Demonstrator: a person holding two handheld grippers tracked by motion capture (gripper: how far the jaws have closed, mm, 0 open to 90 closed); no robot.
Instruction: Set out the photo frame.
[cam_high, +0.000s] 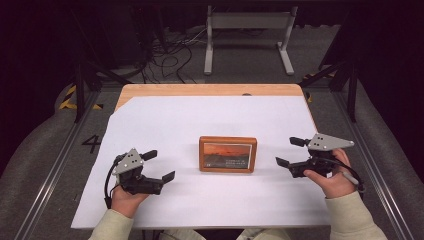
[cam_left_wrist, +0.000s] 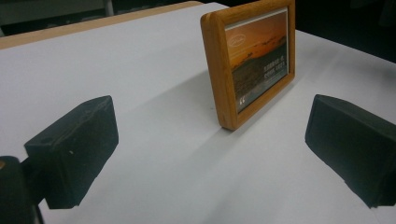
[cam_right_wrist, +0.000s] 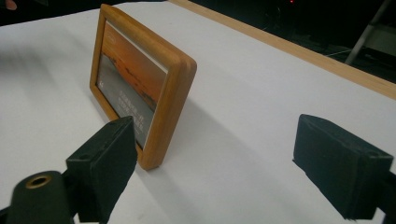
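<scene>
1. White sheeting (cam_high: 165, 125) covers the table; a wooden picture frame (cam_high: 228, 154) stands upright mid-table.
2. Left gripper (cam_high: 159, 166) and right gripper (cam_high: 290, 151) flank it, jaws spread wide, holding nothing.
3. Judged progress: none yet; grasping the frame remains.

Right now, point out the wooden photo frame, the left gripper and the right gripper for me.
wooden photo frame (cam_high: 228, 140): high view, on its top wooden edge.
left gripper (cam_high: 159, 166): high view, midway between its open jaws.
right gripper (cam_high: 291, 152): high view, midway between its open jaws.
</scene>
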